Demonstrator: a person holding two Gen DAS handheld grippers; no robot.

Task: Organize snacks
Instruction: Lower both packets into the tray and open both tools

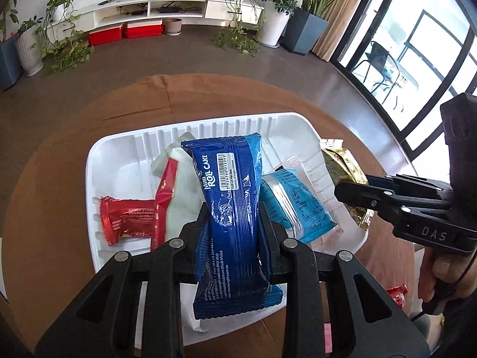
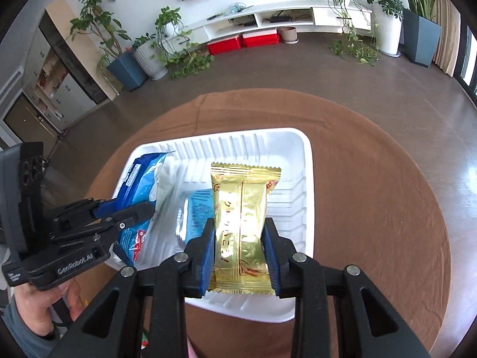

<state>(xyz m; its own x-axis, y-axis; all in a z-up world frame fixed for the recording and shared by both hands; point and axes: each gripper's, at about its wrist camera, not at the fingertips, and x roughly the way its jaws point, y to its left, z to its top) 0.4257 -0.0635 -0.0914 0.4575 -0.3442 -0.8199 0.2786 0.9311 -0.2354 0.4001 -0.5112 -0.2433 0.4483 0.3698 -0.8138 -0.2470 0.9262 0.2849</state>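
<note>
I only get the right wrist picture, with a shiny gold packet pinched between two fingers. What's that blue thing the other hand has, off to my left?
Observer: A dark blue plastic wrapper printed "Mini Rol Cake", clamped in the left gripper.
Visitor: Anything in the white plastic tray I'm missing?
Observer: Yes, a small red foil packet lies in the white plastic tray, in the corner that the left gripper blocks from your view.
Visitor: And outside the tray?
Observer: Another small red packet sits on the brown round table, beneath the right gripper, which holds the gold foil packet.
</note>
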